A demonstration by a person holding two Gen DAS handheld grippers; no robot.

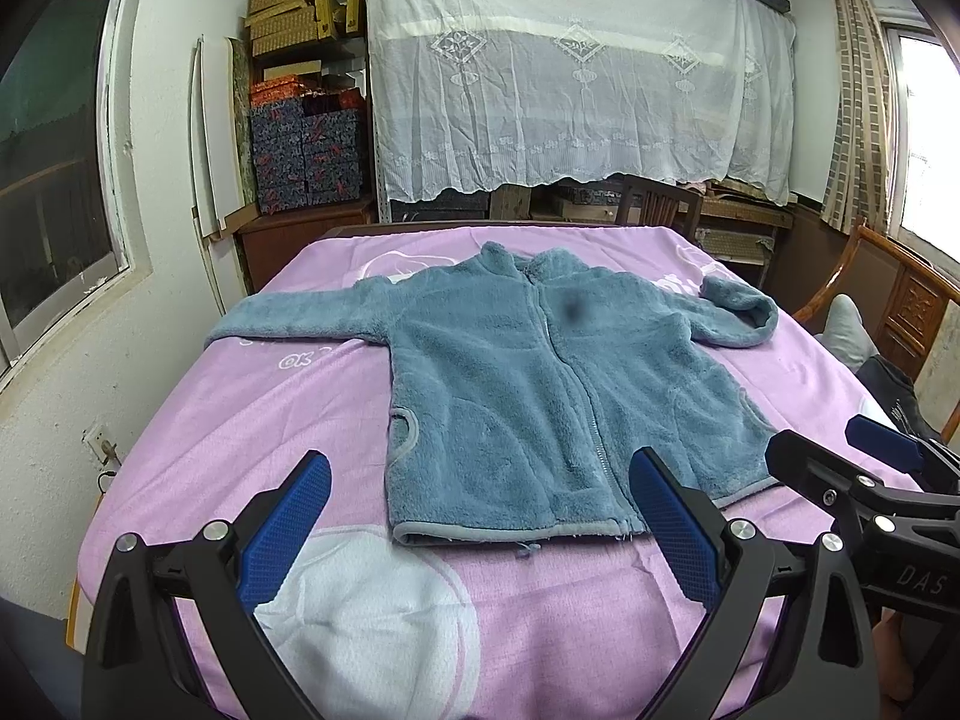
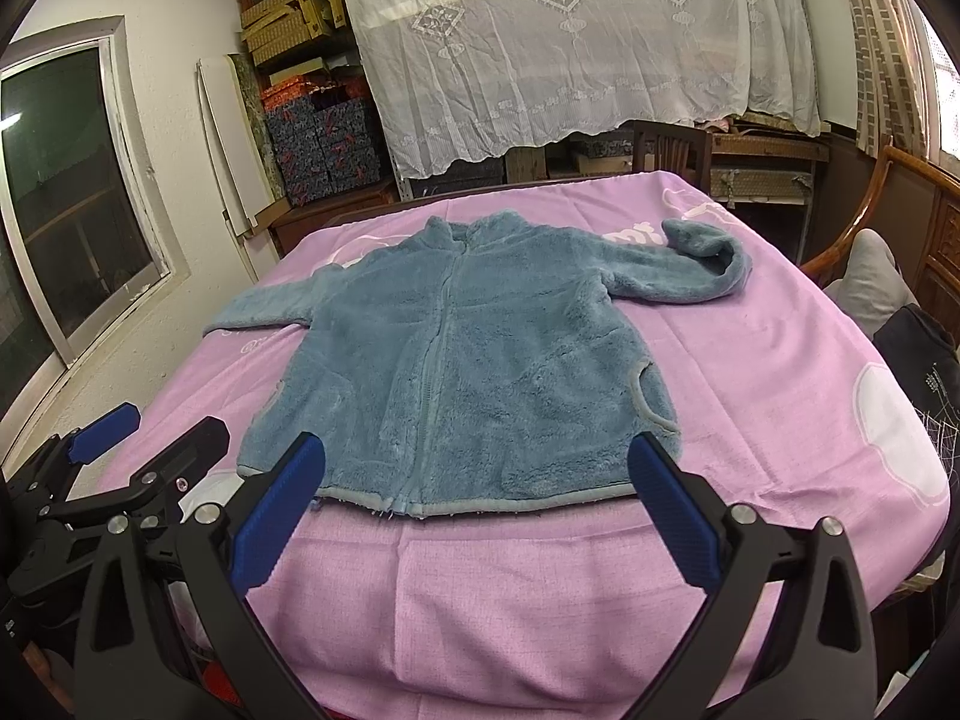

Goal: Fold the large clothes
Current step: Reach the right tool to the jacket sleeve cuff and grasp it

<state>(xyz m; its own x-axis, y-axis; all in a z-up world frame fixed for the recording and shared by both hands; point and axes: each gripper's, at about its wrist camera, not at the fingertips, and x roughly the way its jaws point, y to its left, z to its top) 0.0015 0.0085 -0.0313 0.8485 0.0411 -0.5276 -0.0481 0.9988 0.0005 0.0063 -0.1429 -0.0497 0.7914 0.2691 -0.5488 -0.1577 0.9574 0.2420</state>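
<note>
Jacket: blue fleece jacket (image 1: 540,384), zipped, flat on pink bed sheet (image 1: 252,420), one sleeve end curled.
Left gripper (image 1: 480,531): fingers wide apart, empty, near jacket hem.
Right gripper (image 2: 474,516): fingers wide apart, empty, near jacket hem.

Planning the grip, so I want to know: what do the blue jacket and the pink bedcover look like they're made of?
The blue jacket looks like thick plush fleece: fuzzy matte pile, smooth grey binding along hem and pockets. The pink bedcover looks like thin woven fabric, maybe cotton: flat matte weave with fine creases and white printed shapes. Neither fibre is certain from looks alone.
</note>
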